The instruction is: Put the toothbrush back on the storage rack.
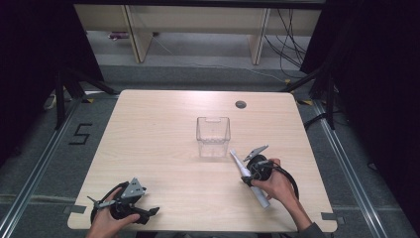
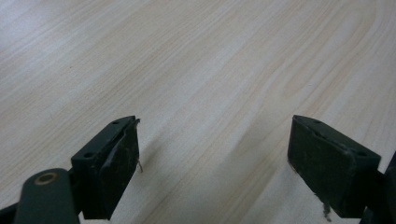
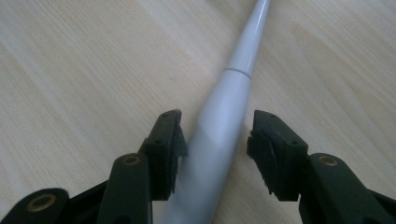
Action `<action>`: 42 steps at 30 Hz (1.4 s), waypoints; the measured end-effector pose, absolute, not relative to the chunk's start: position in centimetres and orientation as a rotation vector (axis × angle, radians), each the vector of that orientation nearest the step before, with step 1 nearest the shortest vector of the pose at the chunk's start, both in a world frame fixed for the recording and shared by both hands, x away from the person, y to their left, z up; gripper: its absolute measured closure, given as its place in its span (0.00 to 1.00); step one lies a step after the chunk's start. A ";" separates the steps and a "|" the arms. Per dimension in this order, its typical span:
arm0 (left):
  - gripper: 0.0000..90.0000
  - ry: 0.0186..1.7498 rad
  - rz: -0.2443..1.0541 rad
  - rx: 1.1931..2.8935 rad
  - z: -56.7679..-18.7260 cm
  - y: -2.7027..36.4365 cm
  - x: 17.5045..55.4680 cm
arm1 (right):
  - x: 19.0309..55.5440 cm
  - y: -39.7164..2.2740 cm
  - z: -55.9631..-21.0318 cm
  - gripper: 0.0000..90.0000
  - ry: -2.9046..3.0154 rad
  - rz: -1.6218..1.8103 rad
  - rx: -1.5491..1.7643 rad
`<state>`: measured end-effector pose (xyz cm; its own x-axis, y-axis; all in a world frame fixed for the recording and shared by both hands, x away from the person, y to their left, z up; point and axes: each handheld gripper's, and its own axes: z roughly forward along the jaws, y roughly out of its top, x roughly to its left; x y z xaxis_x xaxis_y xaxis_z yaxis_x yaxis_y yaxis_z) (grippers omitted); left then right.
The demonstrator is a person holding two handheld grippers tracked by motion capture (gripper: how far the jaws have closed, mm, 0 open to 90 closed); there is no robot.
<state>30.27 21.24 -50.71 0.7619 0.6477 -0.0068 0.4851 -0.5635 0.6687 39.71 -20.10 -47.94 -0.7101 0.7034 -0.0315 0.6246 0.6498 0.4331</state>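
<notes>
Pale wood grain is running across the table (image 1: pixel 163 148), and it is carrying everything in play right now. Near its far edge a small round grommet hole (image 1: pixel 240 104) is sitting in the board. Around the middle, a clear plastic bin (image 1: pixel 213 136) is standing upright with its mouth facing up.

Just beside the bin's near right corner, a long white tapered handle (image 1: pixel 247 174) is lying flat on the wood, its thin end pointing toward the bin, its thick end passing under the person's right hand (image 1: pixel 277 187). In the right gripper view the same handle (image 3: pixel 219 121) is stretching away up the frame, slim neck far off, fat body close in.

Over to the right gripper (image 1: pixel 249 173): it is sitting low over the handle, and its jaws are straddling the thick part (image 3: pixel 215 135). One pad is sitting right against the handle's side, or so it looks, while on the other side a sliver of table is showing between pad and handle, so this is not a clamp yet.

Down at the near left corner, the left gripper (image 1: pixel 151 212) is resting in the person's left hand (image 1: pixel 106 223). Its own view is showing the jaws spread wide (image 2: pixel 212 158), bare wood between them, gripping nothing.
</notes>
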 end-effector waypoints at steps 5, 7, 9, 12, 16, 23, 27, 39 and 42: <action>0.18 0.845 0.310 2.283 -50.7 21.2 30.3 | 40.0 -20.2 -48.0 0.61 2.691 0.588 1.073; 0.18 0.843 0.312 2.283 -50.7 21.2 30.2 | 40.2 -20.2 -48.0 0.61 2.693 0.581 1.071; 0.18 0.843 0.312 2.283 -50.7 21.2 30.3 | 40.3 -20.1 -48.0 0.61 2.707 0.574 1.075; 0.18 0.844 0.311 2.284 -50.7 21.3 30.2 | 40.4 -20.0 -48.0 0.64 2.710 0.566 1.077; 0.18 0.843 0.311 2.285 -50.7 21.2 30.2 | 40.8 -19.9 -48.0 0.65 2.728 0.534 1.093; 0.18 0.846 0.309 2.284 -50.8 21.2 30.2 | 40.8 -20.1 -48.1 0.69 2.750 0.502 1.101; 0.18 0.844 0.310 2.284 -50.8 21.2 30.2 | 41.2 -20.2 -47.9 0.71 2.789 0.439 1.053; 0.18 0.844 0.309 2.285 -50.8 21.2 30.2 | 42.4 -20.3 -47.6 0.74 2.938 0.260 0.973; 0.18 0.845 0.309 2.285 -50.8 21.2 30.2 | 42.6 -20.3 -47.4 0.74 2.955 0.214 0.974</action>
<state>30.24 21.17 -50.79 0.7621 0.6474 -0.0103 0.4881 -0.5640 0.6661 42.57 -20.25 -47.45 -0.8045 0.5935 0.0213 0.5904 0.7954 0.1369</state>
